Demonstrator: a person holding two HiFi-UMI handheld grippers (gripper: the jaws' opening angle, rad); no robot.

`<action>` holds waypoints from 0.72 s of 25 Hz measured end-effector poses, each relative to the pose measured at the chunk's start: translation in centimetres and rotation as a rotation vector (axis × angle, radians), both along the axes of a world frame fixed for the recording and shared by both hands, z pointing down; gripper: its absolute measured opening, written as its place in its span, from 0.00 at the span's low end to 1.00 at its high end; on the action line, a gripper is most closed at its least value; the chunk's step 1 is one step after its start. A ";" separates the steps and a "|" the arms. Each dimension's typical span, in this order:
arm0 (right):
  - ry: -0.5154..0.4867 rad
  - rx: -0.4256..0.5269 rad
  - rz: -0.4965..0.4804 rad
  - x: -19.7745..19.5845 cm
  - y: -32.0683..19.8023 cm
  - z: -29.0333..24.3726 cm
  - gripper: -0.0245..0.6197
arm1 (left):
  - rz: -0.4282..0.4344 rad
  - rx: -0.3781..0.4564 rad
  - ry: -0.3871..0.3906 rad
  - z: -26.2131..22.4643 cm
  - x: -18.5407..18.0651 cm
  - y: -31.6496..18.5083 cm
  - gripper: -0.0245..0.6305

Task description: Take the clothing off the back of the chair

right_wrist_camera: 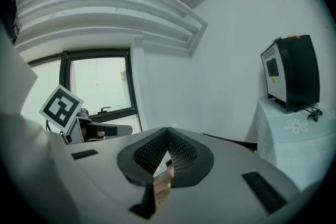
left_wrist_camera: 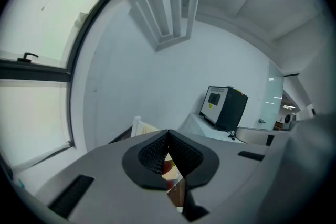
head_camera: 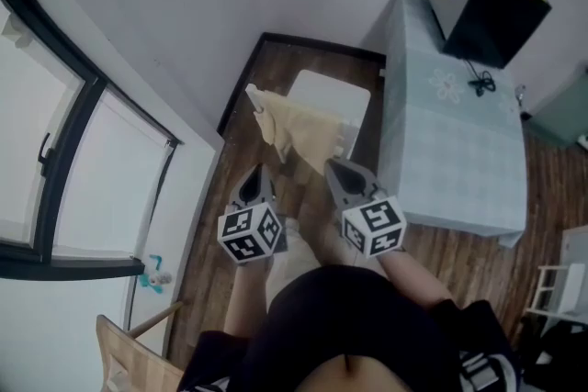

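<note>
Reach step: left hand-held gripper (head_camera: 257,174), right hand-held gripper (head_camera: 338,170) clenched empty, short of cream fabric clothing (head_camera: 296,131) on white chair (head_camera: 329,95); next, open, pinch.

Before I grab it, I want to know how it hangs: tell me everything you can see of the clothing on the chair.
The clothing is a pale cream, soft-looking fabric draped in loose folds over the back of the white chair. It covers most of the top rail, bunched at the end nearer the window, a flap hanging on the near side. Only the chair seems to touch it.
</note>
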State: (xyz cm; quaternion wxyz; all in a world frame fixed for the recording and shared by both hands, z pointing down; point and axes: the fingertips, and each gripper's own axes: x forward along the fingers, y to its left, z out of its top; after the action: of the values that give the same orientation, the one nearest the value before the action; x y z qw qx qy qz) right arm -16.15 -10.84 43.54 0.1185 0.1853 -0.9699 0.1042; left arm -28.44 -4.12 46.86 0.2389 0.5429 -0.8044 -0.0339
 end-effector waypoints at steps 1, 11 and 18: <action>0.002 -0.002 0.020 -0.6 -0.4 0.1 0.05 | 0.020 -0.004 -0.002 0.0 -0.7 -0.6 0.03; 0.018 -0.018 0.196 -5.7 -3.6 0.6 0.05 | 0.175 -0.023 -0.005 0.3 -6.9 -5.2 0.03; 0.030 -0.026 0.327 -6.1 -6.3 2.0 0.06 | 0.274 -0.041 -0.016 2.2 -8.8 -8.6 0.03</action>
State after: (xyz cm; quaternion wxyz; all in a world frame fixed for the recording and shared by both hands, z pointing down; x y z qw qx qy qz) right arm -22.28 -17.15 45.53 0.1167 0.3408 -0.9235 0.1318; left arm -37.25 -12.67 49.07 0.2460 0.6428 -0.7252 0.0200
